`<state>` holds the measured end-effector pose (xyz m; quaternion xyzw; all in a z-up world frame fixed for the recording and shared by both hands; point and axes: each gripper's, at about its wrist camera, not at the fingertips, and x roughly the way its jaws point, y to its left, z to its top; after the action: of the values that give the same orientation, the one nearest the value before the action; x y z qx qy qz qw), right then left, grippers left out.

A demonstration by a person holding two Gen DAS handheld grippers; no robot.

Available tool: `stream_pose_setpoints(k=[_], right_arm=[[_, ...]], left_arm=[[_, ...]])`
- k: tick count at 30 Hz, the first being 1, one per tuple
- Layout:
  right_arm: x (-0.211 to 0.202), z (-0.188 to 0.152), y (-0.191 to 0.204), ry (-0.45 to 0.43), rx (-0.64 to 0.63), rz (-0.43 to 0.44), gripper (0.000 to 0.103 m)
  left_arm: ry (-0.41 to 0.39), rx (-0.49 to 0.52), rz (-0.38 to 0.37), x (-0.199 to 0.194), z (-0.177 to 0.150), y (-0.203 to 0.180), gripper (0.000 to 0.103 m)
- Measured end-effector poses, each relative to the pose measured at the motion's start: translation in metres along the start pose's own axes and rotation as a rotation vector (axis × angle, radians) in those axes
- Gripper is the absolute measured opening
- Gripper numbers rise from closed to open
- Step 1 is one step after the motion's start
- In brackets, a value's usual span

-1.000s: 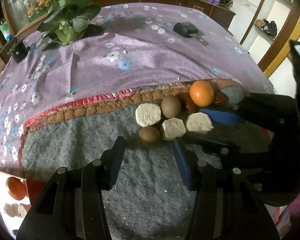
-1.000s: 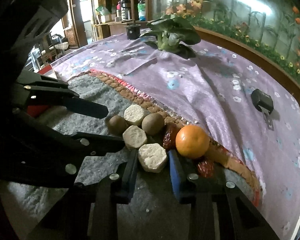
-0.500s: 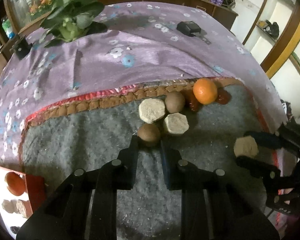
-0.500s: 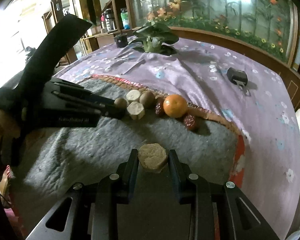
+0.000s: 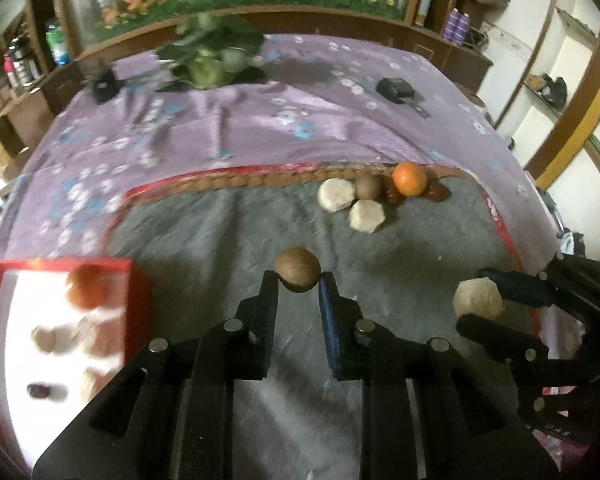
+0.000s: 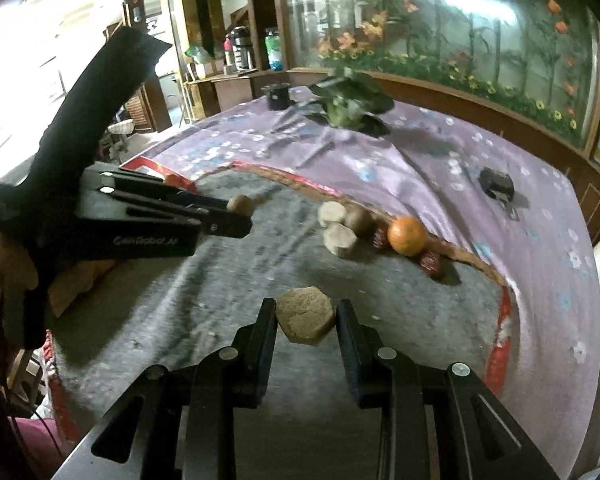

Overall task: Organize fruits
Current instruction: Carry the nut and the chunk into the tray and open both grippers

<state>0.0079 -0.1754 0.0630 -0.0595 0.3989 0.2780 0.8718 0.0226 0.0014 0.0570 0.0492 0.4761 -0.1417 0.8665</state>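
My left gripper (image 5: 299,280) is shut on a brown kiwi (image 5: 297,269) and holds it above the grey mat (image 5: 220,248). My right gripper (image 6: 306,314) is shut on a pale hexagonal cake (image 6: 306,321), also lifted; it shows at the right of the left wrist view (image 5: 478,299). On the mat's far edge lie two pale cakes (image 5: 367,217), another kiwi (image 5: 368,187), an orange (image 5: 409,178) and red dates (image 5: 436,193). A red-rimmed white tray (image 5: 4,320) at the left holds an orange, cakes and a date, blurred.
The mat lies on a purple flowered cloth (image 5: 240,120). A green plant (image 5: 210,60) and two small black devices (image 5: 396,89) sit at the back. Wooden cabinets border the table behind.
Both grippers lifted and pulled back from the pile, the left with the kiwi and the right with the cake. The left view has swung left, bringing the tray further in.
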Motion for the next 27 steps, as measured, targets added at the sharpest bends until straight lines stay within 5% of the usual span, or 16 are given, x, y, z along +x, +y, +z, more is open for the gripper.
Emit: stream_pose_setpoints(k=[17, 27], right_arm=[[0.012, 0.024, 0.116, -0.011, -0.101, 0.15, 0.029], [0.022, 0.034, 0.173, 0.0, -0.171, 0.217, 0.029]], left_arm=[[-0.075, -0.136, 0.157, -0.07, -0.07, 0.078, 0.02], [-0.073, -0.253, 0.189, -0.093, -0.106, 0.136, 0.02]])
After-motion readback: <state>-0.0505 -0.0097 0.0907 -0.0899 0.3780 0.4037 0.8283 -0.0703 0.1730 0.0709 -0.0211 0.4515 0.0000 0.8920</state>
